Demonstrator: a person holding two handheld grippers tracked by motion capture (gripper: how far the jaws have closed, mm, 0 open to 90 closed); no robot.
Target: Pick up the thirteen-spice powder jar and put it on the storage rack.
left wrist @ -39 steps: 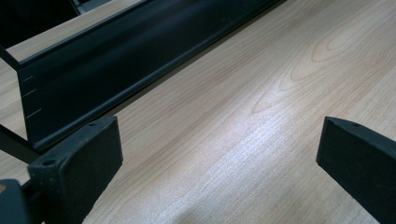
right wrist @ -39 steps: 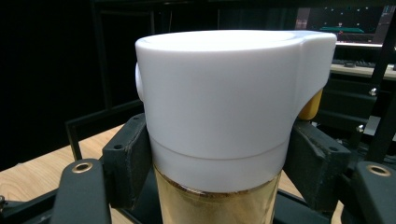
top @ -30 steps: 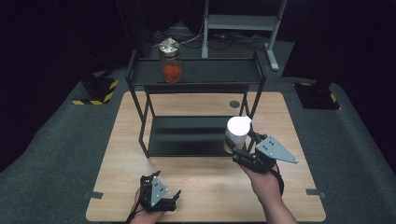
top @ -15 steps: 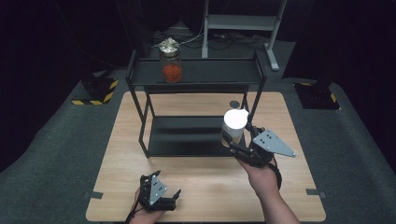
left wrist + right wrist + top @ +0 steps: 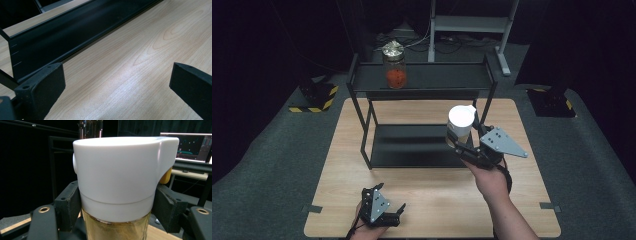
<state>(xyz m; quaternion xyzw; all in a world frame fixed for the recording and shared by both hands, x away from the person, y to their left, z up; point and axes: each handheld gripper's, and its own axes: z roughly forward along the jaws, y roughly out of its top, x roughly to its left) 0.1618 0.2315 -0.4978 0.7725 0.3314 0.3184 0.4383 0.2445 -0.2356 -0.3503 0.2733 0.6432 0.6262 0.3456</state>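
High view: we are working at the wooden table with 2 grippers.
Right gripper: we are clamping its jaws on the white-lidded jar.
Jar position: we are holding it upright above the black rack, at its lower shelf's right end.
Left gripper: we are resting it near the table's front edge, jaws spread, gripping nothing.

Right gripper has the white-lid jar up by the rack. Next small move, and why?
Probably carry it on forward and up toward the top shelf. The right gripper is clamped on the white-lidded jar, held off the table at the rack's right front. The shelf has free room right of the jar with red contents. The left gripper rests open.
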